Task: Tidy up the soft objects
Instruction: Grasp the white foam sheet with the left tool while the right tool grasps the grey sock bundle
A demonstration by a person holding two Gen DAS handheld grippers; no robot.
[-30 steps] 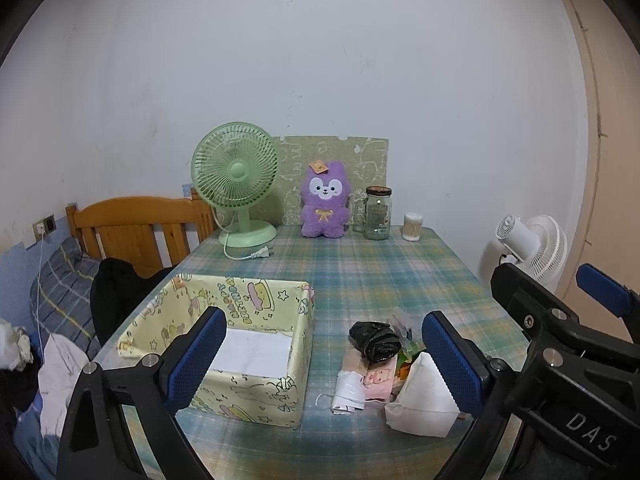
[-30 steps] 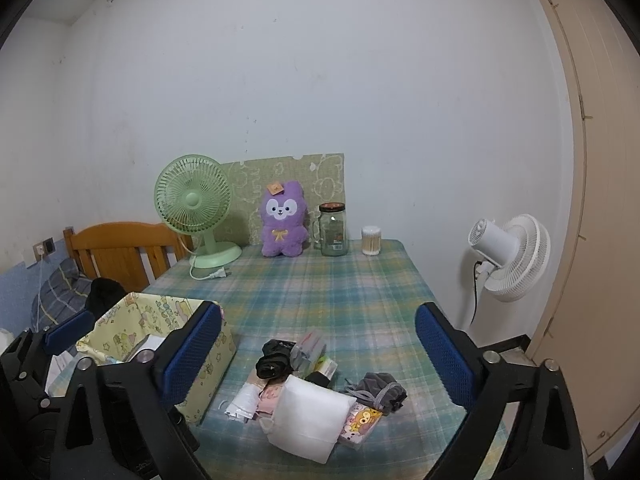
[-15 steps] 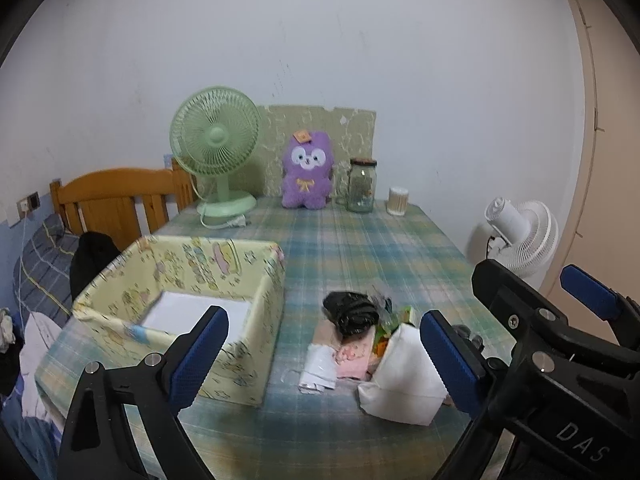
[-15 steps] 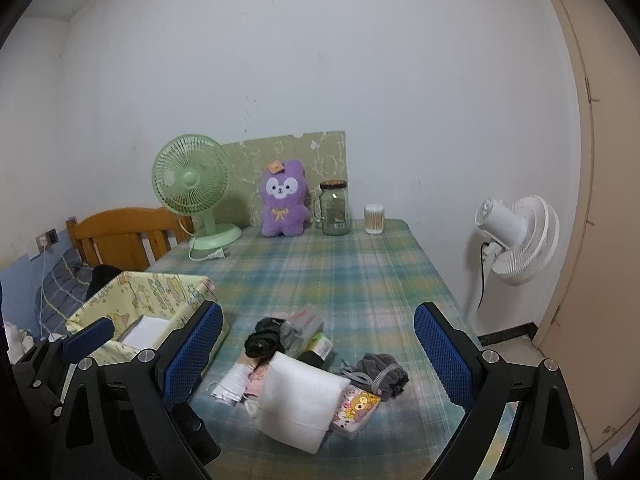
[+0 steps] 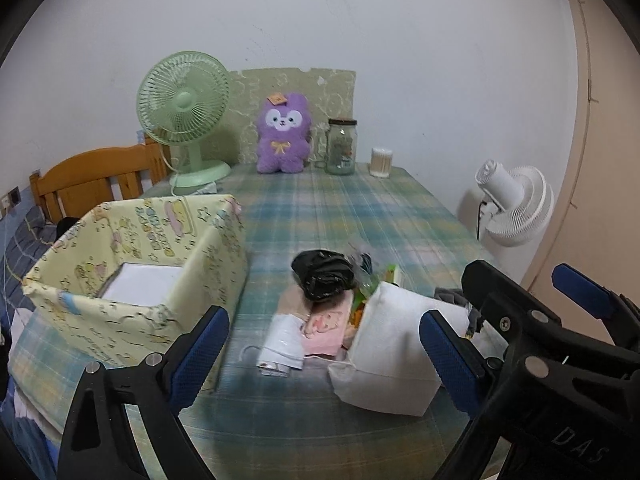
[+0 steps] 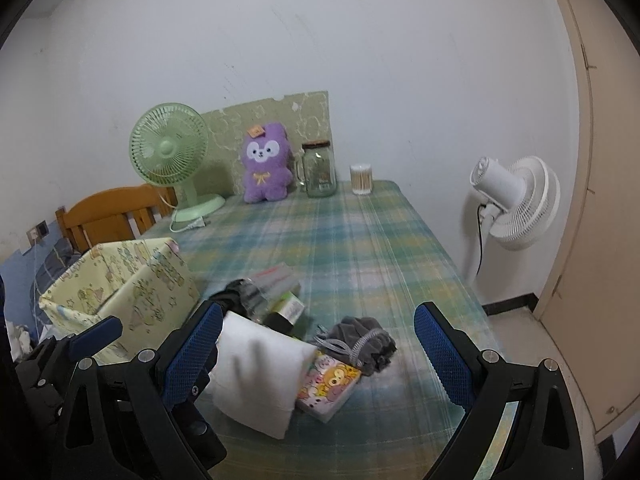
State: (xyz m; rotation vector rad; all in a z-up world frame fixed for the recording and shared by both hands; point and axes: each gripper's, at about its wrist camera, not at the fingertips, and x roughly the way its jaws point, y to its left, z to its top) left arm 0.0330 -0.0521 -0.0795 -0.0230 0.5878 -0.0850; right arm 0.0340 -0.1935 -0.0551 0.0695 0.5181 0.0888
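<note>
Plaid cloth in green and blue covered the worktop (image 6: 360,248), and on it the sorting looked barely begun. The yellow printed fabric box (image 5: 132,280) stood at the near left and held only something flat and white on its bottom, so as far as the views showed, almost none of the loose things had gone in. The pile remained just to the right of the box: a white folded cloth (image 6: 256,372) nearest the person, a black bundle (image 5: 324,276) behind it, a grey bundled garment (image 6: 360,340) to the right, a pink cloth (image 5: 324,328) and a small white cloth (image 5: 282,344) lying flat, and a cartoon-printed packet (image 6: 328,388) touching the white folded cloth. A few clear packets sat among them, too muddled to name. A purple plush toy (image 6: 266,164) sat upright at the far edge, well apart from the pile; whether it counted among the soft things could not be told. The left tongs (image 5: 320,344) hung over the pile with jaws wide apart and empty, and the right tongs (image 6: 316,352) likewise gaped, gripping nothing. By this reading, every pile item was left to place.
</note>
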